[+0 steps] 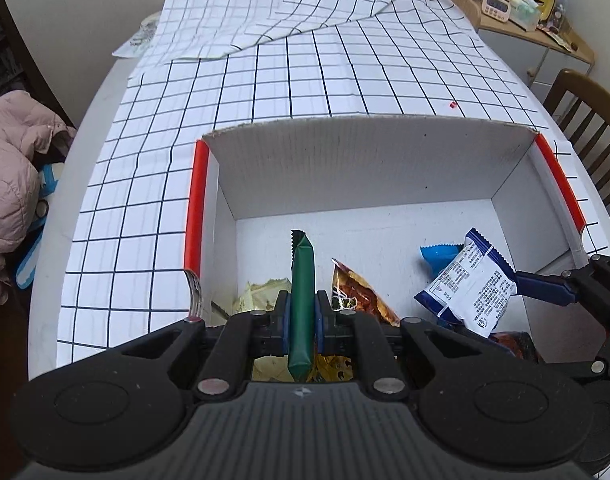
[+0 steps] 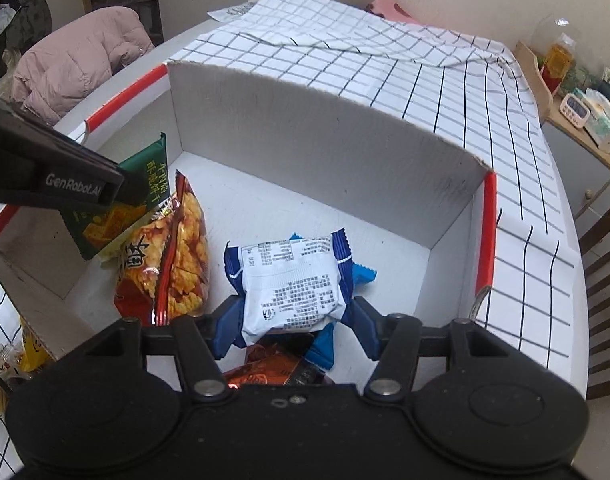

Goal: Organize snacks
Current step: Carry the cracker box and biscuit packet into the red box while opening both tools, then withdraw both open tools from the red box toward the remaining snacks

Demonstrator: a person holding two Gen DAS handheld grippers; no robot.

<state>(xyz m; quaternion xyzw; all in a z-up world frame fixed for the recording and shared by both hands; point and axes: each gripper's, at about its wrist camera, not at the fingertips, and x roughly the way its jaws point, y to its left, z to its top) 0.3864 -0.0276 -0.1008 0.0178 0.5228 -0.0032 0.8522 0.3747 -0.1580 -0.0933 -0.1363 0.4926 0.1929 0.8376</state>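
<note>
Left gripper [image 1: 303,320]: jaws nearly together, clamped edge-on on a green packet [image 1: 302,280] held upright over the near-left part of the white box [image 1: 365,160]. Right gripper [image 2: 293,320]: jaws part-way apart, pressed on both sides of a blue-and-white packet [image 2: 293,276], held above the box floor toward its right half. Already in the box: an orange bag [image 2: 173,256], a light-blue packet [image 2: 363,274] and a dark red packet [image 2: 273,372] under the right gripper. The box stands on a checked cloth [image 1: 265,92].

Risks, as judged: both grippers work close together inside one box, so they may collide. The green packet, pinched only by its thin edge, may swing or land standing on the orange bag instead of flat. The puffy blue-and-white packet may slip from the grip.

Left view only: a yellow packet [image 1: 261,292] beneath the green one. Right view only: the green packet's printed face, and more snacks [image 2: 9,356] outside the box at lower left.
</note>
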